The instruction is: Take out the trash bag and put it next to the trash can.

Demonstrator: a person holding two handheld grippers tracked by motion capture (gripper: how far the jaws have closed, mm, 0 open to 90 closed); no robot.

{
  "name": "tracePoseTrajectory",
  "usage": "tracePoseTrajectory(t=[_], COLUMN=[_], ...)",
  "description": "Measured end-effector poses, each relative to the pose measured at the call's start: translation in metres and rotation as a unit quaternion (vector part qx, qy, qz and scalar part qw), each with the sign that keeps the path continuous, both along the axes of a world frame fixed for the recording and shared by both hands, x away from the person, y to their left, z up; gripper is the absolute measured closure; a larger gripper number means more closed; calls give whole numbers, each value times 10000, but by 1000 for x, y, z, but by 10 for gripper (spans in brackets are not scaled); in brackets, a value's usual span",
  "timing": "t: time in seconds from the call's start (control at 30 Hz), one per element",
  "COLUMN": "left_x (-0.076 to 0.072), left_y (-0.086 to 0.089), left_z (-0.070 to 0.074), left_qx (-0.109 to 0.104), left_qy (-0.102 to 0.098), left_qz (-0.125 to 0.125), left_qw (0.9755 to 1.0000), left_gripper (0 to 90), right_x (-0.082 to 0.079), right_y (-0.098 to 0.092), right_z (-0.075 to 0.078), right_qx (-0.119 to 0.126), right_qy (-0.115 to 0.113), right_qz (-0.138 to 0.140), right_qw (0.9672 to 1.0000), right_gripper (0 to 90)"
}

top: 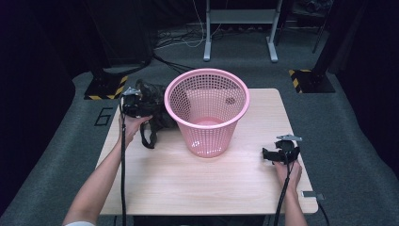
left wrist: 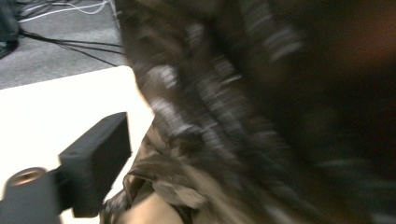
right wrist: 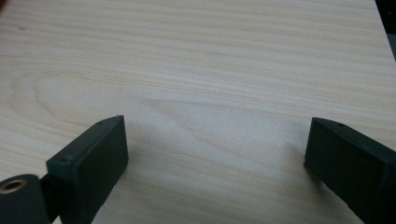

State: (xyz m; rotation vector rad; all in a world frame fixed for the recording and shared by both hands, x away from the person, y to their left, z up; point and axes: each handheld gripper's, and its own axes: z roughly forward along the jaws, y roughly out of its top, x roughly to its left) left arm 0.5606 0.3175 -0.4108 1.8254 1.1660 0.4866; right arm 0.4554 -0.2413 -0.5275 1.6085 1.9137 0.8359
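High view, dark garment (top: pixel 155 115) heaped left of basket (top: pixel 207 110), left gripper (top: pixel 134 104) wide open beside it.

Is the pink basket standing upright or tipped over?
Upright. The pink basket stands on its narrow base on the table, its wide rim facing up, with the dark bundle beside it.

Pink mesh basket (top: pixel 207 110); dark camouflage garment (top: pixel 155 110).
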Motion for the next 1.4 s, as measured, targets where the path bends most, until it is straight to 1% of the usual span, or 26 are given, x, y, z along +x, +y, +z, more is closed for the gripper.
tracePoseTrajectory(t=[0.03,0.07,0.1,0.13,0.17,0.23,0.27,0.3,0.33,0.37,0.4,0.43,0.63,0.73,0.83,0.93,1.13,1.17,1.2,1.23,1.3,1.33,1.4], left_x=[-5,-10,-15,-20,-25,-34,-39,-49,-49,-54,-64,-64,-92,-106,-119,-131,-151,-154,-159,-159,-162,-164,-165], left_y=[1,2,3,5,6,7,8,11,11,12,14,14,22,25,30,36,48,50,53,53,56,58,60], left_z=[1,1,2,2,3,3,2,0,0,-2,-6,-6,-22,-29,-37,-46,-66,-69,-77,-77,-86,-90,-99], left_qx=[15,32,41,96,211,255,311,325,325,336,392,392,411,452,481,422,387,383,385,385,426,489,539], left_qy=[-25,-2,-2,-24,-51,-79,-109,-110,-110,-123,-112,-112,6,-12,-30,30,113,152,217,217,307,371,493], left_qz=[-16,-74,-141,-166,-210,-251,-278,-307,-307,-304,-335,-335,-354,-321,-223,-141,105,137,224,224,292,336,411], left_qw=[10000,10000,9999,9998,9995,9993,9991,9989,9989,9989,9986,9986,9985,9985,9986,9990,9991,9991,9988,9988,9982,9975,9965], left_gripper=[33,4,4,0,0,0,0,0,0,0,0,0,0,0,0,0,0,0,0,0,0,0,0], right_x=[0,0,0,0,0,0,0,0,0,0,0,0,0,0,0,0,0,0,0,0,0,0,0], right_y=[0,0,0,0,0,0,0,0,0,0,0,0,0,0,0,0,0,0,0,0,0,0,0], right_z=[0,0,0,0,0,0,0,0,0,0,0,0,0,0,0,0,0,0,0,0,0,0,0], right_qx=[0,3,3,3,-1,2,1,5,-3,-3,-4,-4,0,-2,-2,-3,-8,-4,-5,-5,-1,1,2], right_qy=[0,-1,-1,-2,-3,-5,-6,-13,-18,-18,-19,-19,-18,-19,-21,-23,-31,-30,-30,-30,-27,-25,-23], right_qz=[-1,-1,-1,-2,0,1,1,-7,-3,-3,-2,-2,-2,-3,-1,-3,-4,-5,-5,-5,-7,-6,-5], right_qw=[10000,10000,10000,10000,10000,10000,10000,10000,10000,10000,10000,10000,10000,10000,10000,10000,10000,10000,10000,10000,10000,10000,10000], right_gripper=[52,53,53,54,54,55,57,57,58,58,59,59,60,61,62,62,63,63,64,64,64,64,64])
